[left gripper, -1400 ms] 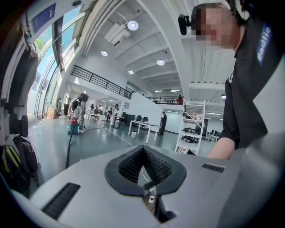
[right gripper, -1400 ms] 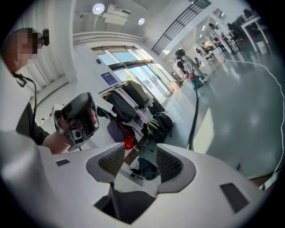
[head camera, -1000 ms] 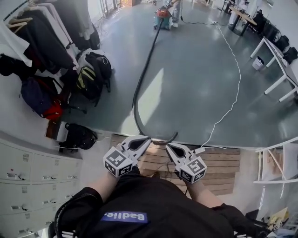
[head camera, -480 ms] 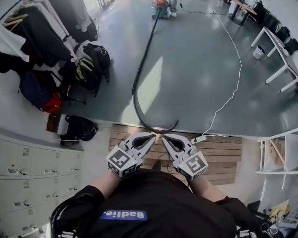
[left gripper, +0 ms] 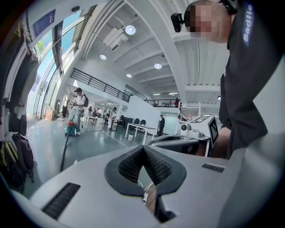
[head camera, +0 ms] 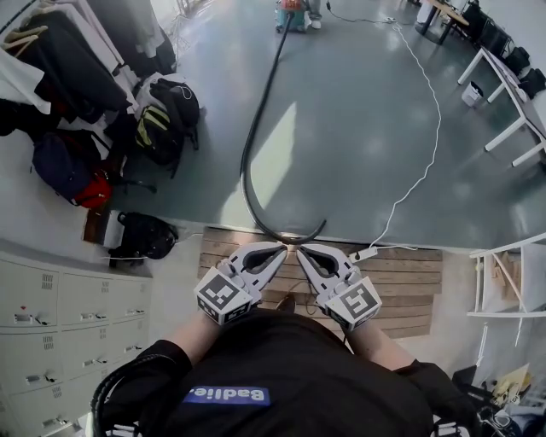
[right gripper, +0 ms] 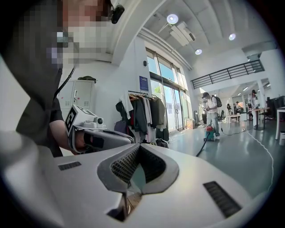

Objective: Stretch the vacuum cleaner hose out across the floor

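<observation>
The black vacuum hose (head camera: 249,145) runs from the red-and-teal vacuum cleaner (head camera: 290,13) at the far end of the grey floor toward me. It bends in a hook just ahead of the wooden pallet (head camera: 401,282), with its free end (head camera: 322,225) pointing right. My left gripper (head camera: 281,248) and right gripper (head camera: 300,251) hover side by side over the pallet edge, just short of the bend. Both are shut and empty. The left gripper view shows its shut jaws (left gripper: 143,147), the hose (left gripper: 64,149) and the vacuum cleaner (left gripper: 70,129) far off. The right gripper (right gripper: 139,147) sees the vacuum cleaner (right gripper: 208,132).
Backpacks (head camera: 166,119) and a clothes rack (head camera: 68,60) line the left side, drawer cabinets (head camera: 60,316) stand nearer. A white cable (head camera: 431,162) ends in a power strip (head camera: 363,254) on the pallet. White tables (head camera: 512,94) stand right. A person (left gripper: 78,107) stands by the vacuum cleaner.
Both grippers have drawn back a little from the hose bend and closer to each other, still shut. The hose lies as before.
</observation>
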